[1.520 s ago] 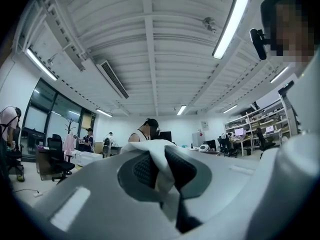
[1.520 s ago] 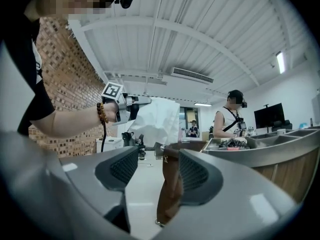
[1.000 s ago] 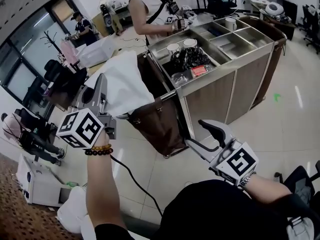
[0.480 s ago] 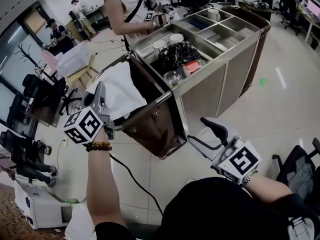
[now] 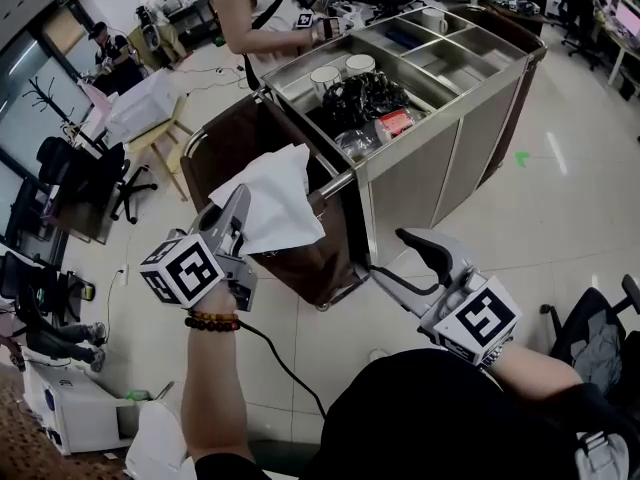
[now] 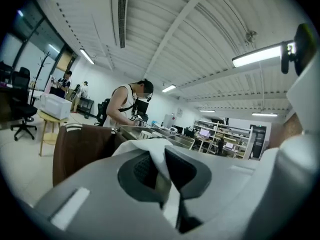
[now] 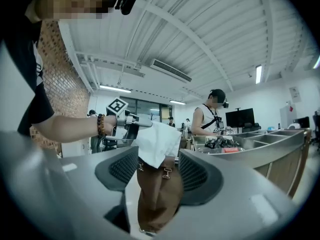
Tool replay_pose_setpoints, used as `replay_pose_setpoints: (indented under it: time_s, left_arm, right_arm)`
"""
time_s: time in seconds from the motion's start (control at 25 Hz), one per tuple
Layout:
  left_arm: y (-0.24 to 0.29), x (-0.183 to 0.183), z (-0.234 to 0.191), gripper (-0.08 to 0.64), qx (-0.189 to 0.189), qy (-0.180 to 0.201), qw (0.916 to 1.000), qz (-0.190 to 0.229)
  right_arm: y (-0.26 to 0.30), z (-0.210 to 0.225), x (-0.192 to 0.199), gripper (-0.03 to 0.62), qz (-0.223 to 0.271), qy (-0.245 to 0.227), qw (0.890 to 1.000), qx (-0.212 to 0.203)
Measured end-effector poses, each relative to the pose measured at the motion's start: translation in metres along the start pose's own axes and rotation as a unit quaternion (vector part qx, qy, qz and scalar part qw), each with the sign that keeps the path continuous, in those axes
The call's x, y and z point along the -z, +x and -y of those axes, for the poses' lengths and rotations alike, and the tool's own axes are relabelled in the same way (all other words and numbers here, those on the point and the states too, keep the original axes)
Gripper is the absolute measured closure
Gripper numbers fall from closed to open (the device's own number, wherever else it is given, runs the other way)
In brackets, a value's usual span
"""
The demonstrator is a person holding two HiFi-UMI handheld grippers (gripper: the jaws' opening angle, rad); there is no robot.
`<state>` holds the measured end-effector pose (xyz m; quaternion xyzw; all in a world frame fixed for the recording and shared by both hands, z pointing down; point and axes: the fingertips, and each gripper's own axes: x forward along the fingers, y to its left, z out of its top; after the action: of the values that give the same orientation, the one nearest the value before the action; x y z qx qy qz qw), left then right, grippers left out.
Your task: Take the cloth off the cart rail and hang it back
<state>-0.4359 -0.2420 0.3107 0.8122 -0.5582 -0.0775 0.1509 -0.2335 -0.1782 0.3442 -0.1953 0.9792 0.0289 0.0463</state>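
A white cloth (image 5: pixel 272 196) hangs from my left gripper (image 5: pixel 240 202), which is shut on one edge of it. The cloth is off the cart rail (image 5: pixel 337 185) and hangs over the brown bag (image 5: pixel 312 258) on the cart's side. In the left gripper view a fold of the cloth (image 6: pixel 161 156) is pinched between the pads of the left gripper (image 6: pixel 161 178). My right gripper (image 5: pixel 396 258) stands open and empty low beside the cart's front corner. In the right gripper view the open right gripper (image 7: pixel 157 179) frames the cloth (image 7: pixel 159 141) and the brown bag (image 7: pixel 160 196) farther off.
The steel cart top (image 5: pixel 455 83) has compartments with two cups (image 5: pixel 342 72) and dark packets (image 5: pixel 365 98). A person (image 5: pixel 250 13) stands at the cart's far side. Office chairs (image 5: pixel 75 173), a stool (image 5: pixel 155 138) and a white box (image 5: pixel 60 403) stand at the left.
My left gripper has come down and nearer with the cloth, from above the bag's far edge to over its near side. The right gripper has shifted only slightly.
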Motion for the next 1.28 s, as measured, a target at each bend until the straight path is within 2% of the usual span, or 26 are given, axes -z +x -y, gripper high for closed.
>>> replay_pose_setpoints:
  time_s: [0.08, 0.24, 0.32, 0.4, 0.56, 0.68, 0.84, 0.92, 1.04, 1.12, 1.2, 1.28]
  left_arm:
    - [-0.008, 0.011, 0.008, 0.541, 0.019, -0.025, 0.9995, 0.004]
    - [-0.026, 0.032, 0.018, 0.541, 0.042, -0.087, 0.9952, 0.011]
    - [-0.039, 0.035, 0.025, 0.541, 0.047, -0.117, 0.9918, 0.018]
    - [-0.047, 0.032, 0.034, 0.541, 0.057, -0.132, 0.9893, 0.025]
    - [-0.053, 0.033, 0.043, 0.541, 0.067, -0.136, 0.988, 0.028]
    - [-0.061, 0.047, 0.047, 0.541, 0.076, -0.151, 0.9853, 0.024]
    - [-0.068, 0.064, 0.044, 0.541, 0.077, -0.167, 0.9828, 0.02]
    - [-0.067, 0.066, 0.044, 0.541, 0.07, -0.151, 0.9858, 0.021]
    - [-0.067, 0.049, 0.045, 0.542, 0.057, -0.094, 0.9936, 0.025]
    - [-0.07, 0.037, 0.042, 0.542, 0.061, -0.08, 0.9948, 0.018]
    - [-0.076, 0.033, 0.036, 0.541, 0.077, -0.09, 0.9929, -0.003]
    - [-0.084, 0.035, 0.03, 0.543, 0.094, -0.117, 0.9885, -0.017]
  right_arm:
    - [0.004, -0.004, 0.002, 0.344, -0.006, 0.007, 1.0, -0.003]
    - [0.012, -0.008, 0.003, 0.344, 0.009, -0.016, 1.0, -0.012]
    - [0.015, -0.013, 0.003, 0.344, 0.008, -0.017, 1.0, -0.014]
    - [0.016, -0.015, 0.004, 0.344, 0.0, -0.011, 1.0, -0.015]
    - [0.019, -0.015, 0.011, 0.344, -0.024, 0.014, 1.0, -0.015]
    - [0.021, -0.026, 0.014, 0.344, -0.058, 0.053, 0.997, -0.011]
    - [0.029, -0.022, 0.006, 0.344, -0.016, -0.007, 1.0, -0.017]
    - [0.029, -0.022, 0.009, 0.344, -0.027, 0.01, 0.999, -0.018]
    - [0.027, -0.024, 0.014, 0.344, -0.058, 0.049, 0.997, -0.017]
    - [0.027, -0.027, 0.014, 0.344, -0.063, 0.055, 0.996, -0.017]
    - [0.029, -0.031, 0.012, 0.344, -0.055, 0.043, 0.997, -0.021]
    - [0.032, -0.03, 0.011, 0.344, -0.041, 0.027, 0.999, -0.023]
